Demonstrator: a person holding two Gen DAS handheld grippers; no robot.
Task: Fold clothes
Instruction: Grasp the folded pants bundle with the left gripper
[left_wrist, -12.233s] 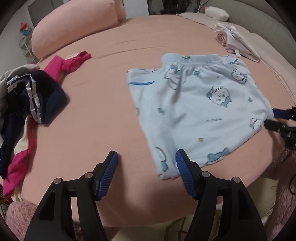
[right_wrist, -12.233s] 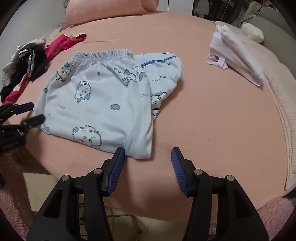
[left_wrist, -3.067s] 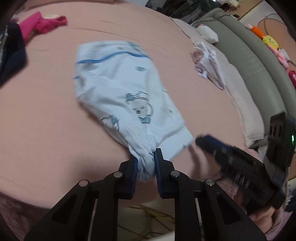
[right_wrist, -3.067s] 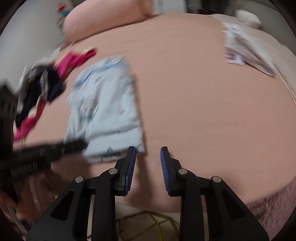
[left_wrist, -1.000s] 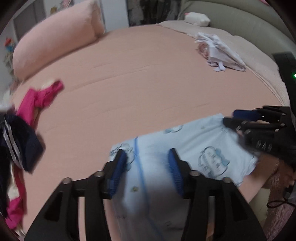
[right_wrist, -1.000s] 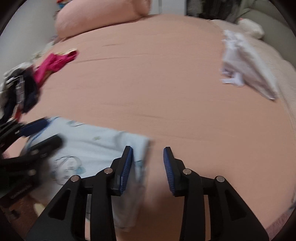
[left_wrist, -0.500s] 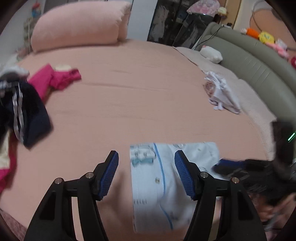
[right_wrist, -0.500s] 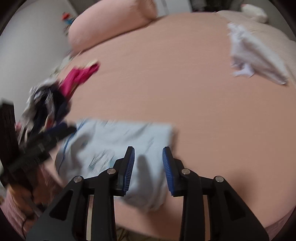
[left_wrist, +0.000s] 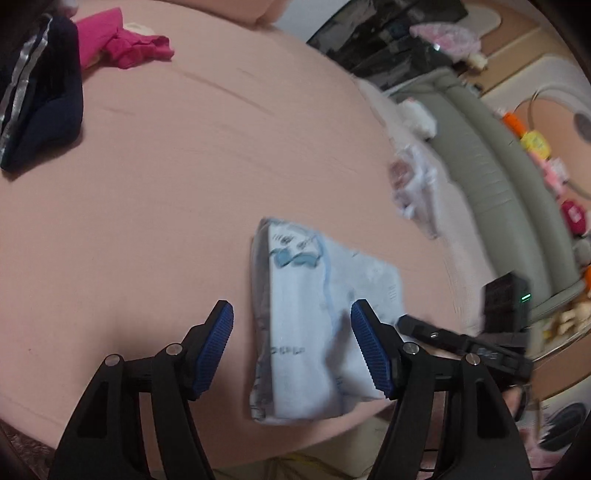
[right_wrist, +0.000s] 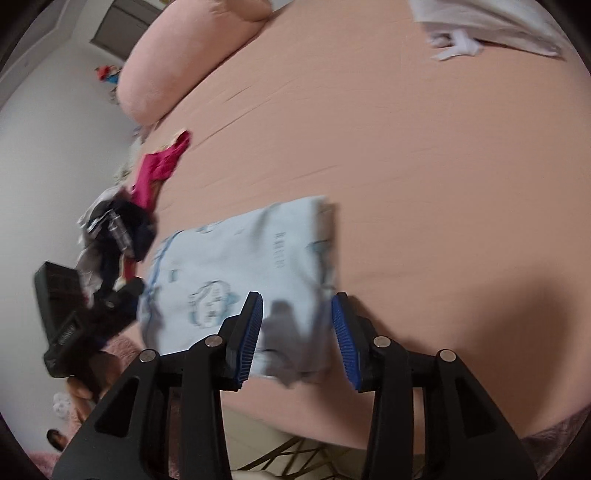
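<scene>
The light blue printed pants lie folded into a small rectangle near the front edge of the pink bed. My left gripper is open and empty, its fingers either side of the fold's near end, above it. My right gripper is open and empty over the other end of the pants. The right gripper also shows in the left wrist view, just right of the fold. The left gripper shows in the right wrist view at the fold's left.
A dark navy garment and a magenta one lie at the bed's far left. A white garment lies at the far right. A pink pillow sits at the back. A grey-green headboard curves on the right.
Both grippers have opened wider and both cameras have swung. The folded pants lie let go on the bed, closer under both grippers than half a second ago.
</scene>
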